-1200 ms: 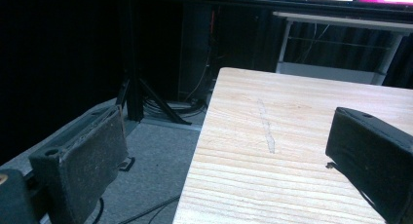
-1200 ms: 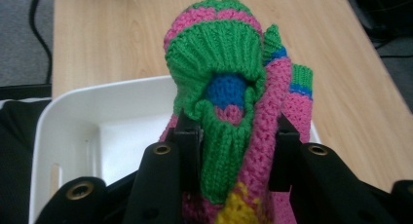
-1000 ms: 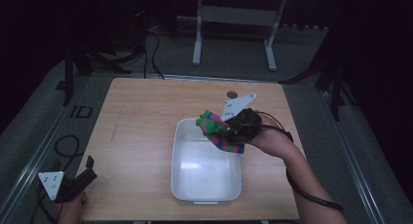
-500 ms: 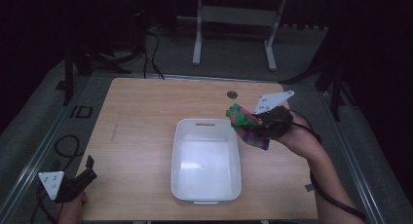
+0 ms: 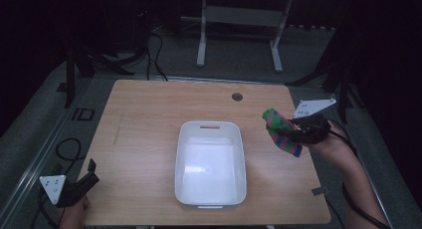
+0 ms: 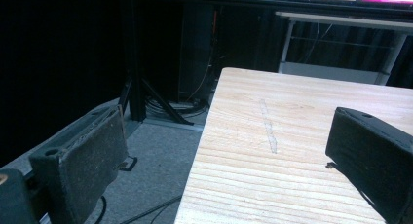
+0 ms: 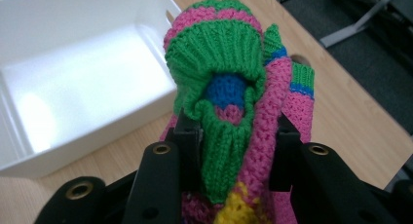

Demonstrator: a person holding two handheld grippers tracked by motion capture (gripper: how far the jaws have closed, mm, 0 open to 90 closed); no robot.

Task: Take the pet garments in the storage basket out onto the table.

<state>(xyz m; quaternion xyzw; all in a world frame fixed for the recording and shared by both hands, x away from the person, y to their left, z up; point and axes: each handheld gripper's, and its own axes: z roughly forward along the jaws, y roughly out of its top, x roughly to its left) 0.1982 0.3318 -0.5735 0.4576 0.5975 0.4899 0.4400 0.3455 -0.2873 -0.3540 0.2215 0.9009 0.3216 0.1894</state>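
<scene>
The right gripper point(image 5: 290, 131) is held over the right part of the wooden table point(image 5: 149, 119), just beside the right rim of the white plastic bin point(image 5: 211, 164). Its 2 jaws are clamped on a rolled knitted sock point(image 5: 281, 132) striped in pink, green and blue; in the right gripper view the sock point(image 7: 234, 97) bulges out above the jaws, with a yellow patch at the bottom. From above, the sock sits between the bin and the table's right edge, apart from the bin wall. Whether it touches the tabletop cannot be told.

The bin stands near the table's centre, nearer the front edge, and is empty; its near rim point(image 7: 73, 151) crosses the left of the right gripper view. Bare wood surrounds it on all 4 sides, the widest stretch to the left. A round grommet hole point(image 5: 237, 96) lies near the rear edge.

The left gripper point(image 5: 82, 181) hangs off the front-left corner, beyond the table's left edge. Its jaws stand wide apart with nothing between them; in the left gripper view the table's left edge point(image 6: 204, 136) runs between the 2 jaws, with floor and cables point(image 6: 160, 107) to its left.
</scene>
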